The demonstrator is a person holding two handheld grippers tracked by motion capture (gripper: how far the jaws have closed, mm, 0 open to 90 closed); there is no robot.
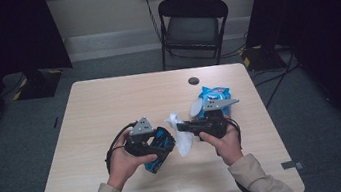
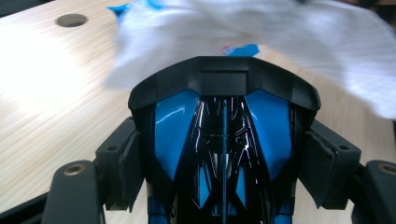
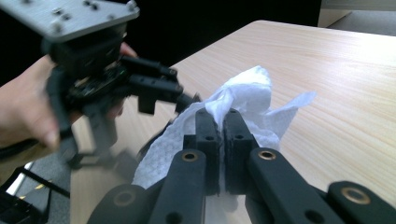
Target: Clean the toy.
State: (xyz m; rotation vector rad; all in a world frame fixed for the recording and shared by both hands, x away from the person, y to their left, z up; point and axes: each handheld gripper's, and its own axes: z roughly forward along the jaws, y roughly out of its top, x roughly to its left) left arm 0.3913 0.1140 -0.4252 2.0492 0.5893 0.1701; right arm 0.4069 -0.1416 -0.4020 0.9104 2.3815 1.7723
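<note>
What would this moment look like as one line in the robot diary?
left gripper: shut on blue-and-black object | right gripper: shut on white wipe | blue packet: on table

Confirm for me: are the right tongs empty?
No, the right tongs are shut on the white tissue, pinched between their pads.

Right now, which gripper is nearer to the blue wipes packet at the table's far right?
Right. The right gripper, jaws shut on a white tissue, sits just in front of the packet. The left gripper, holding a blue-and-black object, is farther left.
</note>
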